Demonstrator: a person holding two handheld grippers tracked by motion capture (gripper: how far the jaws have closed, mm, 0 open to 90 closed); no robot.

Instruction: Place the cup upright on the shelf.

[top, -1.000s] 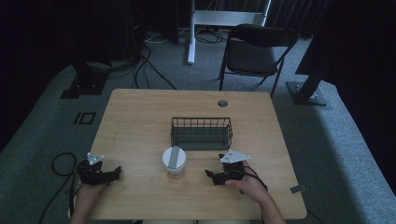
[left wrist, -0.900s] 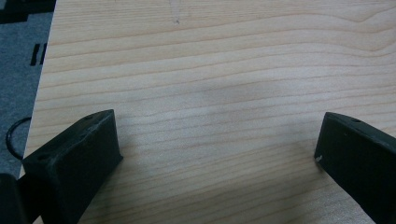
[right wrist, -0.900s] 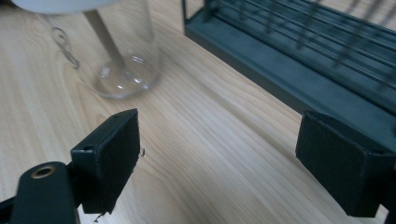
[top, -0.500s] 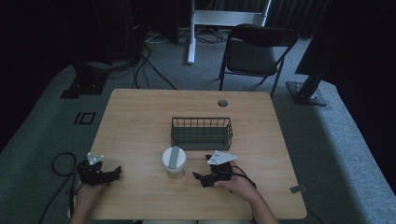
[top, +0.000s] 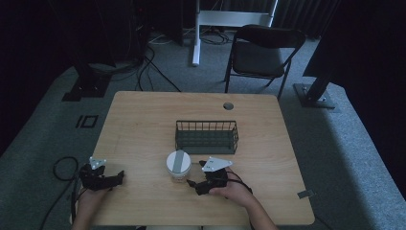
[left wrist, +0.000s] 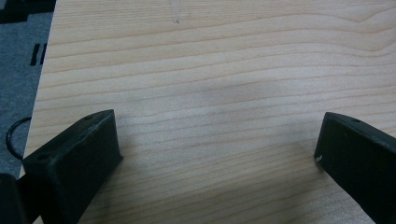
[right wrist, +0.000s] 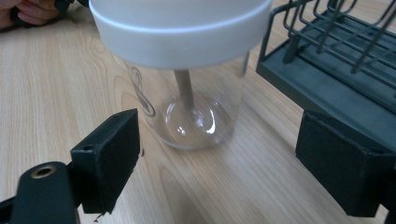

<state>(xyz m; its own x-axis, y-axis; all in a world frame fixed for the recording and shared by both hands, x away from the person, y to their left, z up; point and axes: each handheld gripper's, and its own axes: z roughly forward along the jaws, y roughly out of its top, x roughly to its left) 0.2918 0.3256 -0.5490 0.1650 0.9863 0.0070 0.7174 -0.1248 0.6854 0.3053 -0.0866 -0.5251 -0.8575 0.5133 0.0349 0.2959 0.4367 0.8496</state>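
Jar (right wrist: 187, 70) just ahead of hand-held gripper (right wrist: 215, 154)

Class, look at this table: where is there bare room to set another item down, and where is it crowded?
Bare wood lies left of the wire basket, out to the table edge, and between the left gripper and the jar. It is crowded at front centre, where the open right gripper nears the jar beside the basket.
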